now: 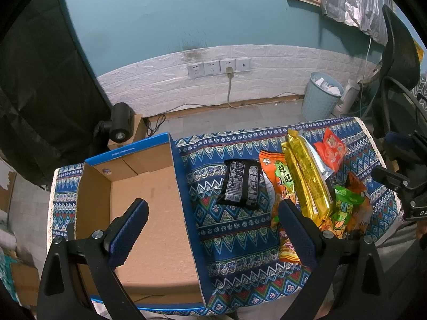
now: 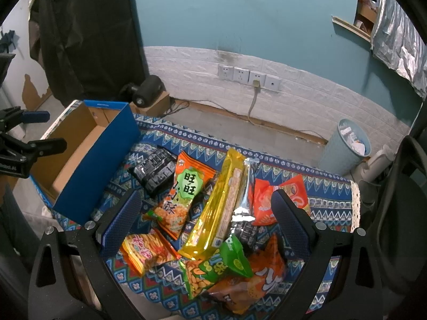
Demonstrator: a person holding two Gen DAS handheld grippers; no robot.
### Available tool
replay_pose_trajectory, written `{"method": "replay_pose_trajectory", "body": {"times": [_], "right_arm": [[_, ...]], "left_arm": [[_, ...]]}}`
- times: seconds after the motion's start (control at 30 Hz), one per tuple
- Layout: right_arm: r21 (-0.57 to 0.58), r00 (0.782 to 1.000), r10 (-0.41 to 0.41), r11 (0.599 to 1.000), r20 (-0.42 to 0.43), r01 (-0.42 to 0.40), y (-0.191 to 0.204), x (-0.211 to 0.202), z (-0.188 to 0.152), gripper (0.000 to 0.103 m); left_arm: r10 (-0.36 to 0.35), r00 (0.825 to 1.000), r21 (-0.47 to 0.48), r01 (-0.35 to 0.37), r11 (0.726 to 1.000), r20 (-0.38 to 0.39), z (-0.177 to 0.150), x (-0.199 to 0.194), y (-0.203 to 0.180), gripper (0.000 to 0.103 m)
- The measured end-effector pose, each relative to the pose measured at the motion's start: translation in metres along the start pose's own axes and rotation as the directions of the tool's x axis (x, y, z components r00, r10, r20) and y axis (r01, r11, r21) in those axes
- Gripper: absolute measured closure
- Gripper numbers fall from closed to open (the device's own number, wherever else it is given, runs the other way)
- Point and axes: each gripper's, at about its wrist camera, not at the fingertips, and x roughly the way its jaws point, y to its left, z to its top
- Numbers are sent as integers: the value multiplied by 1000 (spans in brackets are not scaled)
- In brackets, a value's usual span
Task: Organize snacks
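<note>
An open cardboard box (image 1: 149,192) with blue outer walls stands empty on the left of the patterned cloth. My left gripper (image 1: 213,213) hovers open over the box's right wall, holding nothing. Right of the box lie a black packet (image 1: 241,184), an orange-and-green packet (image 1: 280,181), a long gold packet (image 1: 307,178), a red-orange packet (image 1: 331,152) and a green packet (image 1: 347,208). My right gripper (image 2: 208,208) hangs open above this pile, over the gold packet (image 2: 221,208) and the orange-and-green packet (image 2: 184,194). The black packet (image 2: 154,170) lies nearest the box (image 2: 93,160).
A patterned cloth (image 1: 234,234) covers the small table. Behind it on the floor stand a pale blue waste bin (image 1: 320,96), a black device (image 1: 121,125) on a carton, and wall sockets with a cable. A black chair (image 2: 400,186) is close at the right.
</note>
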Motion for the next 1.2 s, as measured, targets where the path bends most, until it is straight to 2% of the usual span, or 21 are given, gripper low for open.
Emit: {"method": "replay_pose_trajectory", "body": {"times": [1.2], "right_arm": [[1,1000,0,1000,-4,0,-1,0,2,7]], "left_arm": [[0,1000,3,0,1000,-6,0,2,-2,4]]}}
